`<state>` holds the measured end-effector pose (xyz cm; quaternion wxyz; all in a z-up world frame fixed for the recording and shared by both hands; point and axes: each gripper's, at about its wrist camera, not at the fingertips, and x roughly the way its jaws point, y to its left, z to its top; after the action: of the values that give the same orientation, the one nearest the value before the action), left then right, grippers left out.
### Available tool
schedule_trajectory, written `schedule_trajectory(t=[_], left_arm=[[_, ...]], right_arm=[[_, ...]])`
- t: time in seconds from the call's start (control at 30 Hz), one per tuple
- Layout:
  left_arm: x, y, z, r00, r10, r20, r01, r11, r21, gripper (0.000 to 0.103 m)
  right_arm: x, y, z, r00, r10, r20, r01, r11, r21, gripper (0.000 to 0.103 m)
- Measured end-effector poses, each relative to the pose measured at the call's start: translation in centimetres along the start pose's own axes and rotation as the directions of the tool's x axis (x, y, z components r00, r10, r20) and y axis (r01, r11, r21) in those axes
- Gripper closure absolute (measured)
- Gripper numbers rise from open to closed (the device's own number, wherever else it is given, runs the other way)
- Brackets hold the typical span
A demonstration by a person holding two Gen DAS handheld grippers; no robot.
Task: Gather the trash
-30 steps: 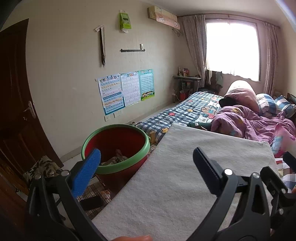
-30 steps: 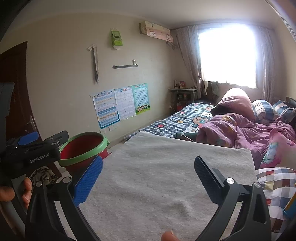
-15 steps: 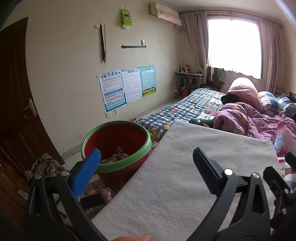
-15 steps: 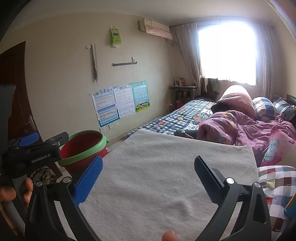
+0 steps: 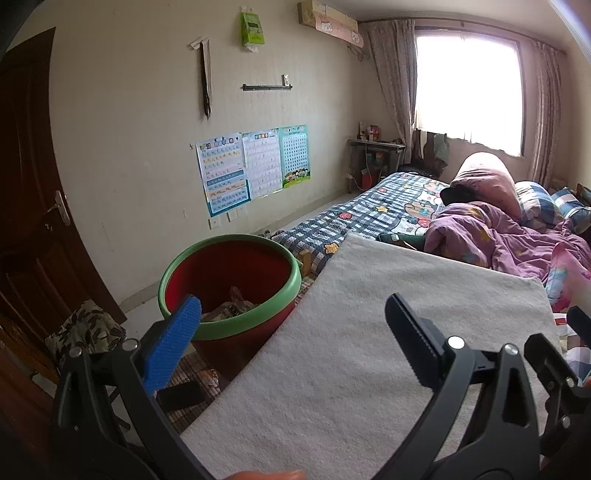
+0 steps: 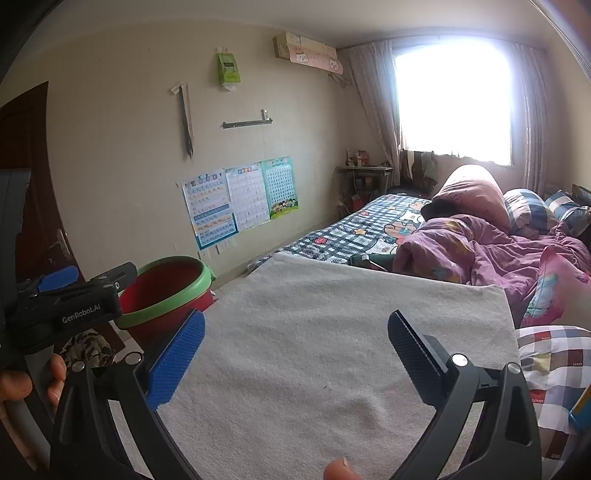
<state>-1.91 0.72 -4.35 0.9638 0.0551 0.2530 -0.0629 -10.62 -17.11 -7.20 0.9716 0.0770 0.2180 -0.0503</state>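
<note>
Both grippers' jaws wide apart, empty, left gripper point(image 5: 291, 325), right gripper point(image 6: 295, 339)

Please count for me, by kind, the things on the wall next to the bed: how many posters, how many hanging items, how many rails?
Posters: 3 (blue poster, white poster, green poster)
Hanging items: 2 (green packet, dark strap)
Rails: 1 (black rail)
Total: 6
</note>
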Motion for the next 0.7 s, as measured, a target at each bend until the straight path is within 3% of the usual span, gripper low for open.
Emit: schedule_trajectory(t=[0.4,0.5,0.6,0.63,0.7], left_arm=[[1.3,-1.0,-1.1,0.998,-0.028,-0.054,0.030,0.999,0.031,0.005],[2.5,-1.9,-1.9,0.992,-0.081,-0.092,0.087,0.994,0.065,0.005],[5.0,-3.8,-3.1,0.962,-0.207,-0.177,0.234,0.962,0.144,0.005],[6.5,-4.8,-3.9,0.941,-0.257,-0.221,0.299,0.937,0.179,0.005],[8.6,-6.0,-4.9,0.927,-0.281,-0.250,0.337,0.917,0.216,0.005]], right_arm=[[0.8,-1.0,-0.5,0.999,-0.017,-0.035,0.019,0.999,0.034,0.007],[1.8,-2.1,-1.1,0.996,-0.056,-0.062,0.060,0.996,0.073,0.007],[4.0,-4.0,-2.2,0.982,-0.142,-0.123,0.159,0.976,0.147,0.007],[5.3,-4.9,-2.7,0.971,-0.179,-0.158,0.207,0.961,0.183,0.007],[7.6,-6.5,-3.8,0.943,-0.238,-0.235,0.292,0.927,0.236,0.007]])
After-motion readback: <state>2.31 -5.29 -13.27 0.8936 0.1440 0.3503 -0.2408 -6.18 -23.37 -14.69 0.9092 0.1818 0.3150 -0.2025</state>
